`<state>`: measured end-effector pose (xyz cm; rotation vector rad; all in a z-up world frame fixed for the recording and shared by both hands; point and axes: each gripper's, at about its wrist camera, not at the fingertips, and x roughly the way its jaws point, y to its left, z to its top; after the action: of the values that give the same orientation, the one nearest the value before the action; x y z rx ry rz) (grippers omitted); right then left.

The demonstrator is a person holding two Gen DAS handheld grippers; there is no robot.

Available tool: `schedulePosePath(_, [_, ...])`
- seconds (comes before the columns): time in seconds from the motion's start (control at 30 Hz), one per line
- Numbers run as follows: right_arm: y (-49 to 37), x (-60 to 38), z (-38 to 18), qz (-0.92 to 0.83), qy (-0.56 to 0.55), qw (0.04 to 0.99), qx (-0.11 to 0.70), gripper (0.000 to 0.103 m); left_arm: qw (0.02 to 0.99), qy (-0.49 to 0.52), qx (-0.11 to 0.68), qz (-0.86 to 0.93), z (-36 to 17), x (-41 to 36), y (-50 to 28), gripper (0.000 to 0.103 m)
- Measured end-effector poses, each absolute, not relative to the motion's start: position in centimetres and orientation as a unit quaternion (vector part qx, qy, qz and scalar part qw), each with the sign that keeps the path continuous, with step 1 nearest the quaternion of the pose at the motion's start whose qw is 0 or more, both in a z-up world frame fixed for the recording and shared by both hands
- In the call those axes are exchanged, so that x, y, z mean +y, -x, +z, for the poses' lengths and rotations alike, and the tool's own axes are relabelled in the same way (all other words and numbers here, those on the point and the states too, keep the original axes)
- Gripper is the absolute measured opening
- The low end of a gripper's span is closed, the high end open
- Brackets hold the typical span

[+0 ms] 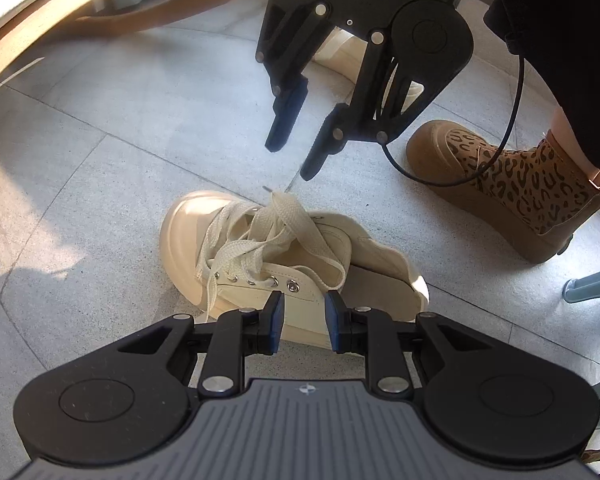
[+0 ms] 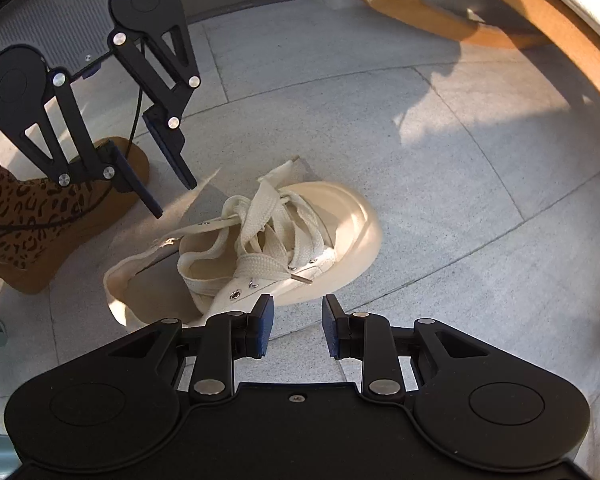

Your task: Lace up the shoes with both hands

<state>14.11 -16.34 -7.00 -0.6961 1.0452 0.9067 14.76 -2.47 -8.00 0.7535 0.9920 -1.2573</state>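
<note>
A cream canvas shoe (image 1: 260, 264) (image 2: 332, 236) rests on the grey floor tiles, its flat cream laces (image 1: 276, 220) (image 2: 268, 216) loosely threaded and heaped over the tongue. One lace tip (image 2: 302, 278) sticks out by the eyelets. In its own view my left gripper (image 1: 303, 320) hovers just above the shoe's side, open with nothing between its pads. My right gripper (image 2: 296, 324) is open and empty too, over the floor beside the shoe's toe side. Each gripper shows in the other's view, above the shoe: right gripper (image 1: 294, 156), left gripper (image 2: 172, 198).
A person's leopard-print boot (image 1: 512, 184) (image 2: 40, 216) stands close beside the shoe. A second cream shoe (image 1: 340, 52) lies behind the right gripper. A wooden curved furniture foot (image 1: 160, 12) (image 2: 420, 12) and a teal leg (image 1: 592, 284) border the floor.
</note>
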Motion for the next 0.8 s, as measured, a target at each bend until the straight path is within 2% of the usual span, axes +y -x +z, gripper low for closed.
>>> schedulePosePath(0.13, [-13.2,-15.0,-8.2,0.436,0.385,0.685,0.438,0.025,0.626,-0.346,0.434,-0.549,-8.7,-3.5,-14.6,0.021])
schedulePosePath(0.4, [-13.5,-13.7,-8.9,0.467,0.412,0.662,0.417,0.024,0.608,-0.364,0.439,-0.552,-9.2,-4.1,-14.5,0.021])
schedulePosePath(0.47, [-13.5,-13.7,-9.1,0.474,0.412,0.656,0.418,0.011,0.607,-0.365,0.439,-0.552,-9.2,-4.1,-14.4,0.021])
schedulePosePath(0.53, [-13.5,-13.7,-9.1,0.478,0.406,0.652,0.426,0.002,0.607,-0.366,0.440,-0.552,-9.2,-4.2,-14.4,0.021])
schedulePosePath(0.8, [-12.9,-14.8,-7.2,0.471,0.385,0.662,0.438,0.001,0.605,-0.372,0.443,-0.547,-9.2,-4.2,-14.3,0.021])
